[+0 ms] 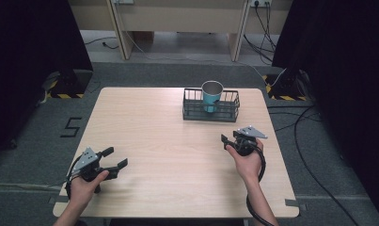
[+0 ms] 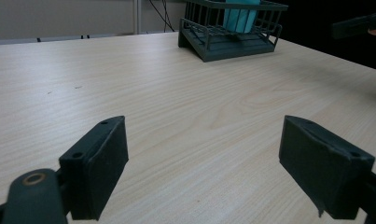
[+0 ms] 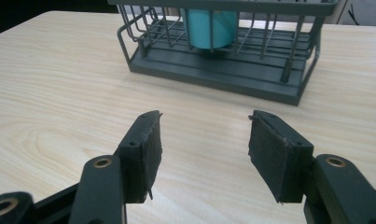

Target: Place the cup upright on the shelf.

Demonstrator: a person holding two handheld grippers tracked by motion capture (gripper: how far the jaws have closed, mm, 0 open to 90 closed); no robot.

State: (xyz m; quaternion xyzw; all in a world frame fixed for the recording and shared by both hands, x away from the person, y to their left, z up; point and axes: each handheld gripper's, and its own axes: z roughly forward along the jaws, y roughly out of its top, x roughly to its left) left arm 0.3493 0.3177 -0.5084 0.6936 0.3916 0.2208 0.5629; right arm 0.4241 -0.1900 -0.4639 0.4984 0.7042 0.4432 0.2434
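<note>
A dark wire rack (image 1: pixel 192 114) stands at the back of the wooden table (image 1: pixel 168 165), right of centre. A teal cup (image 1: pixel 211 95) stands upright in it. My left gripper (image 1: pixel 115 157) rests near the front left corner, open and empty, and points toward the rack (image 2: pixel 209 46). Its jaws (image 2: pixel 209 158) stand wide apart over bare wood. My right gripper (image 1: pixel 230 137) hovers a short way in front of the rack (image 3: pixel 232 74), open with nothing between its jaws (image 3: pixel 206 149). The cup (image 3: pixel 211 25) shows behind the rack's bars.
Bare wood lies between the two grippers and in front of the rack. The right gripper's jaw (image 2: pixel 358 23) shows far off at the left gripper view's top right. Black curtains, cables (image 1: pixel 300 141) and a wooden frame (image 1: pixel 177 19) surround the table.
</note>
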